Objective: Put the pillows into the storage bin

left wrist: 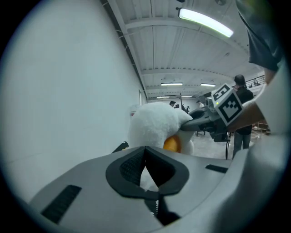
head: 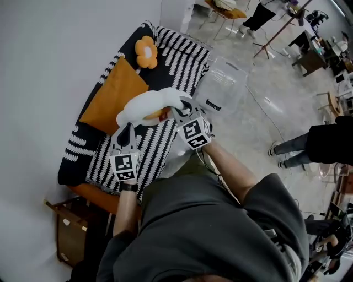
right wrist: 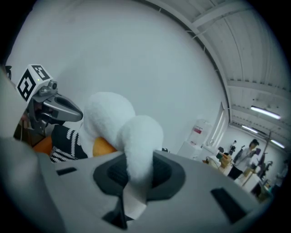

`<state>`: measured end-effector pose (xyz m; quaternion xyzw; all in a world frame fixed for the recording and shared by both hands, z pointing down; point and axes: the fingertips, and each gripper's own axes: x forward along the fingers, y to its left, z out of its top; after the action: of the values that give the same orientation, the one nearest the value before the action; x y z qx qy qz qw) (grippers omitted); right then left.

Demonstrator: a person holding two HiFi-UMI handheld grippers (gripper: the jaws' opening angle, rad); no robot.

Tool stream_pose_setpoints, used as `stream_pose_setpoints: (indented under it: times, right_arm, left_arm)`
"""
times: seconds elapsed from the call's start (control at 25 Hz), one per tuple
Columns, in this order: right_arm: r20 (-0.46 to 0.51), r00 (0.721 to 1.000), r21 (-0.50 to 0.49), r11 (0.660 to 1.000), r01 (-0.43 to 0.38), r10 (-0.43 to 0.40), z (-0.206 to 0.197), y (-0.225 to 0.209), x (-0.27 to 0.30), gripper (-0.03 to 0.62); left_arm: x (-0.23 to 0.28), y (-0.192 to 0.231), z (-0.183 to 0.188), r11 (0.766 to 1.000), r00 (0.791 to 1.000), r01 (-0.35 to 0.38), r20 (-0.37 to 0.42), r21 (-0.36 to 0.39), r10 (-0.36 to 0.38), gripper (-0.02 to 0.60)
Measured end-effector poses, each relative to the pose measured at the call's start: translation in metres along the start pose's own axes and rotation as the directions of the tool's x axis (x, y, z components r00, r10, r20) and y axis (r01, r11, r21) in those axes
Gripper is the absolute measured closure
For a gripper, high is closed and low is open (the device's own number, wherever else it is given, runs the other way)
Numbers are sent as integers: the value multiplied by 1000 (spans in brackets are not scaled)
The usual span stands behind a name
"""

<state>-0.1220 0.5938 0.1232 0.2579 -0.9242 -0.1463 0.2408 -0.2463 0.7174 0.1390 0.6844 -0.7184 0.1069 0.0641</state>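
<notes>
I count two claws on my rig: one left claw (head: 126,129) and one right claw (head: 181,109). Pillows come to three: one fluffy white pillow (head: 150,104) between the two claws, one square orange pillow (head: 113,96) just beyond the left claw, and one flower-shaped pillow (head: 146,52) farther beyond it. There is one clear storage bin (head: 220,85), just past the right claw, and one striped cover (head: 179,55) beneath both claws. Well beyond the right claw I make out two bystanders: one person in black (head: 325,144) and a second person (head: 262,14).

Lab hall, strip lights (left wrist: 205,22), bare concrete floor (head: 265,129)
</notes>
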Motion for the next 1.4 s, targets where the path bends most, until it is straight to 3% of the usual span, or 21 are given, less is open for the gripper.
stream_pose_setpoints:
  times: [0.36,0.68,1.0,1.4]
  right_arm:
    - [-82,992,115,988,102,-93,-118,-157,7,523]
    - [-166,972,197,960,198,-166,-231,-308,20,523]
    - [-296,923,229,919,320,-247,-362,-424,33,522]
    - [-453,832,252,849,465,-321,-535,-492,53,520]
  left_arm:
    - [170,-114,10,990,988,136,-69,19,-135,578]
    - [335,-218,18,964,954,262,-158,30,-255,578]
    - [497,-326,3,912,896,408,-213,44,-390,578]
    - [636,-435,-86,836,793,548,-318,1,-520,578]
